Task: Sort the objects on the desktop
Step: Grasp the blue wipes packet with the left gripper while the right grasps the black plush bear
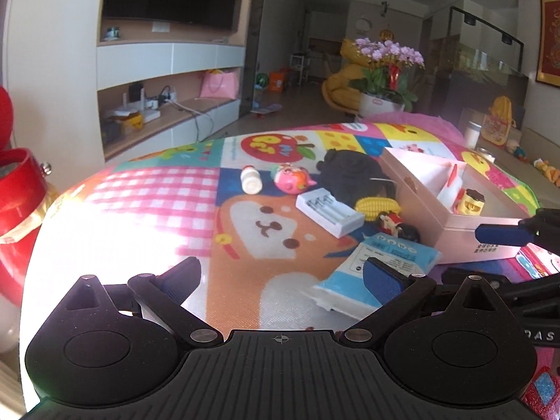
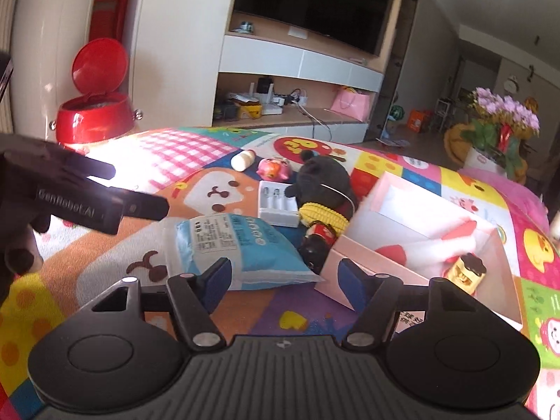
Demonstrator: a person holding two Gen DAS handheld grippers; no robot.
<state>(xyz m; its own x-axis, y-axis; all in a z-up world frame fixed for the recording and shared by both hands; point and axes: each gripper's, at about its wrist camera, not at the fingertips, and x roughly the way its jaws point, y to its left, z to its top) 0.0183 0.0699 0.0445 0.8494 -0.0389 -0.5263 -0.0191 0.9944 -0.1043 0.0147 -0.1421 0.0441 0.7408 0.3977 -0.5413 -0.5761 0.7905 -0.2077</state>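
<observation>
Two grippers, fingers spread wide, nothing held: left gripper [image 1: 281,281], right gripper [image 2: 283,278]. We see both above bench [image 1: 147,210] with cartoon mat. Tissue pack [image 2: 238,248] lies just beyond right gripper at 12 o'clock; white tray [image 2: 278,206], corn toy [image 2: 323,215], black plush [image 2: 323,182] farther on. Pink box [image 2: 402,217] at 2 o'clock, yellow toy [image 2: 465,273] inside.

Beside the pale pink box [image 2: 353,266] lie a blue-and-white tissue pack [image 2: 238,248], a yellow toy corn [image 2: 323,215], a black plush [image 2: 323,182], a white tray [image 2: 276,206] and a pink, perhaps pig-faced, toy [image 2: 274,168], all on a cartoon patchwork mat [image 1: 168,192] with pink gingham.
</observation>
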